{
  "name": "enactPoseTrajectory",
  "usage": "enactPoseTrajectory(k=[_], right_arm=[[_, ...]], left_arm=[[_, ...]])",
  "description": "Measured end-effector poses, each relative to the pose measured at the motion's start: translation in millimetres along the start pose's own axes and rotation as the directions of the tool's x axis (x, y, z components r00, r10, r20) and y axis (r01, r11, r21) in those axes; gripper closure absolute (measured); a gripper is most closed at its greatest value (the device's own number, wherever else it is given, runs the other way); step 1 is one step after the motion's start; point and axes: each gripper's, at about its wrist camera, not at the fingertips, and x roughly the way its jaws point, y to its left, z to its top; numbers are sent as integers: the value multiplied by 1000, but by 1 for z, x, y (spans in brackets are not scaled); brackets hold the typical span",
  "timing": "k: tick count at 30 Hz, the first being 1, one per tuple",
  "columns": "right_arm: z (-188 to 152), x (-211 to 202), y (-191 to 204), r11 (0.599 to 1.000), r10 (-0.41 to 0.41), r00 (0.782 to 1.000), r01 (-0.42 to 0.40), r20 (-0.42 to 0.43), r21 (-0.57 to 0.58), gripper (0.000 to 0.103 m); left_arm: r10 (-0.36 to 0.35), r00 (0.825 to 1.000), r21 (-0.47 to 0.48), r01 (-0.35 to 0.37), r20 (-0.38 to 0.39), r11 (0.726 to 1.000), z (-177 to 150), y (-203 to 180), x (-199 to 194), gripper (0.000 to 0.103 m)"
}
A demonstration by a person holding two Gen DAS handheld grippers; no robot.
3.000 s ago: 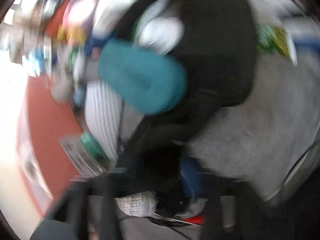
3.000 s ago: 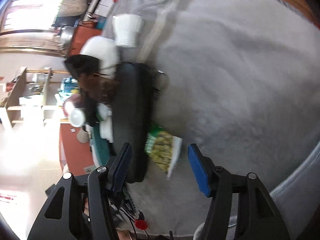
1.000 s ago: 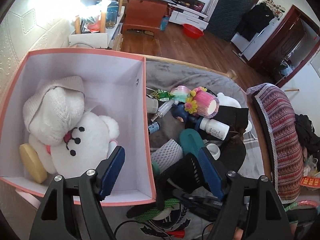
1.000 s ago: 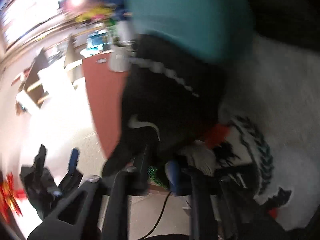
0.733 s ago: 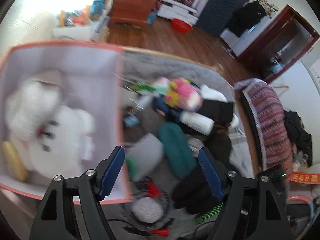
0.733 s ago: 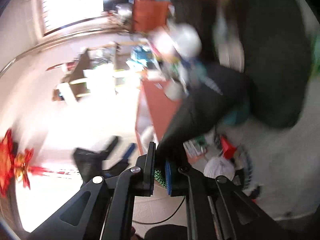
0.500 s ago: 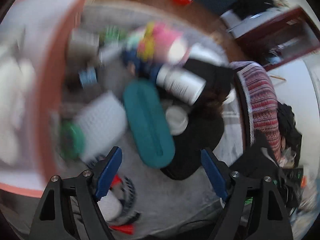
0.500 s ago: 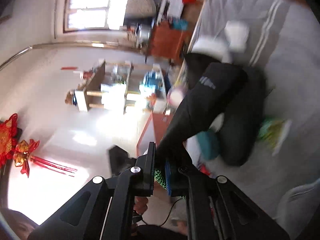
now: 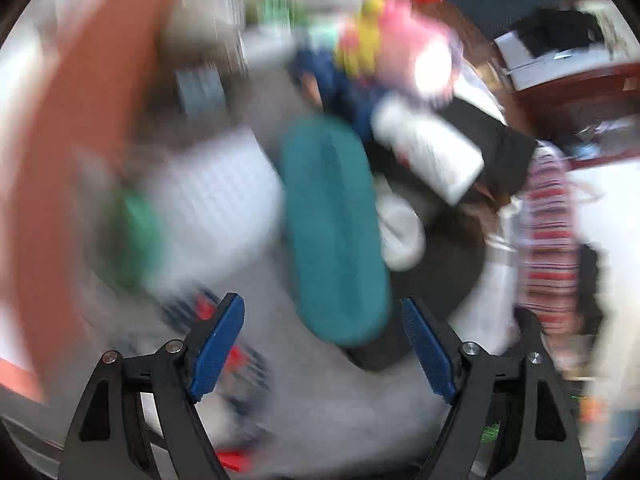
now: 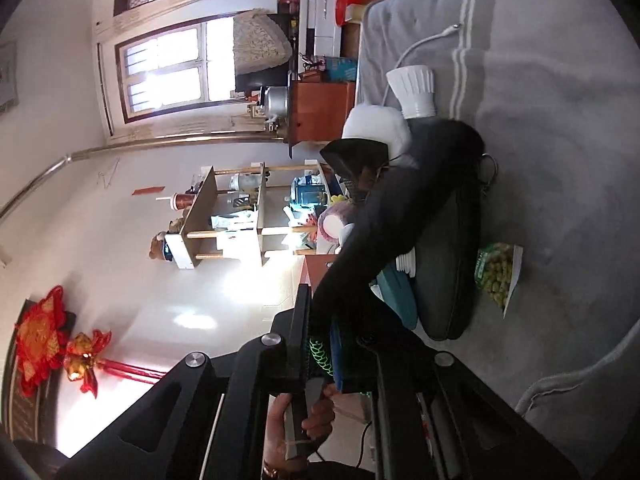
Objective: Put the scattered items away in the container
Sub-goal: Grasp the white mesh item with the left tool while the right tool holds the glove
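Observation:
My right gripper (image 10: 320,344) is shut on a black sock (image 10: 400,204) with green trim and holds it lifted above the grey blanket (image 10: 560,120). My left gripper (image 9: 320,344) is open and empty, low over the pile. The left wrist view is blurred. A teal oval case (image 9: 332,224) lies just ahead of its fingers, beside a white mesh sleeve (image 9: 216,200) and a white bottle (image 9: 432,156). The pink box wall (image 9: 92,120) runs along the left. A pink doll toy (image 9: 400,52) lies farther back.
In the right wrist view a black pouch (image 10: 452,272), a green snack packet (image 10: 498,272), a white cup (image 10: 414,92) and a white plush (image 10: 376,124) lie on the blanket. A wooden shelf (image 10: 236,216) and a window stand beyond.
My right gripper closed on the black sock and raised it off the pile. My left gripper swung from over the box to over the teal case and came down closer.

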Motion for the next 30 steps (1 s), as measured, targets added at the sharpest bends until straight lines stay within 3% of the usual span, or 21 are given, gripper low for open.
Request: enactPoseTrajectory(k=[1,2,3,6,8,10,11,12,13,14,15,17,19,22,24,26,28,30], right_arm=[[1,-3,-1,1000,8,1000,-8,2,10,95],[2,-4,-2,1000,18,1000,-18,4,18,95],[2,-7,-2,999,25,1000,-25,4,22,95],[3,-3,1,999,38,999,-38,-13,19,95],[3,0,1,999,37,999,-36,-32,19,95],[3,5,-1,999,33,998,-32,-47,23,95],[4,7,-2,999,31,998,-30,-54,26,95],[5,7,-4,999,28,998,-26,-58,26,95],[6,7,-4,999,21,998,-20,-59,25,95],[7,7,-5,1000,14,998,-13,-58,24,95],[7,8,-6,1000,11,998,-9,-58,23,95],[7,8,-5,1000,5,998,-4,-61,16,95],[8,12,-4,1000,-8,997,8,-74,2,95],[6,18,-4,999,-36,995,35,-96,-16,95],[3,19,-5,997,-68,993,65,-101,-30,95],[2,20,-6,994,-99,990,95,-97,-45,95],[-1,20,-3,988,-144,986,137,-89,-75,95],[-7,21,3,979,-178,980,168,-85,-116,95]], left_arm=[[83,996,66,-85,24,994,5,-7,-4,22],[161,987,187,-163,26,969,12,-17,-4,22],[182,983,251,-175,-4,952,15,-22,1,22],[332,938,449,-255,-101,856,20,-30,36,22],[407,904,507,-293,-128,811,21,-29,60,22],[473,875,537,-350,-106,768,23,-26,82,23],[481,870,538,-356,-107,764,22,-23,89,34],[470,876,521,-350,-112,778,22,-21,89,41],[444,888,477,-340,-122,810,22,-19,84,70],[441,890,423,-360,-111,832,24,-17,74,85],[420,902,395,-352,-97,849,23,-17,62,86],[313,947,341,-273,-68,900,16,-19,29,86],[225,974,293,-213,-8,932,3,-22,-11,86],[86,992,219,-105,94,970,-16,-24,-76,86],[37,978,180,-74,204,981,-21,-19,-124,85],[43,943,154,-99,330,983,-12,-10,-167,83],[99,882,96,-160,460,982,-3,14,-205,82],[154,831,43,-208,535,977,8,40,-220,71]])
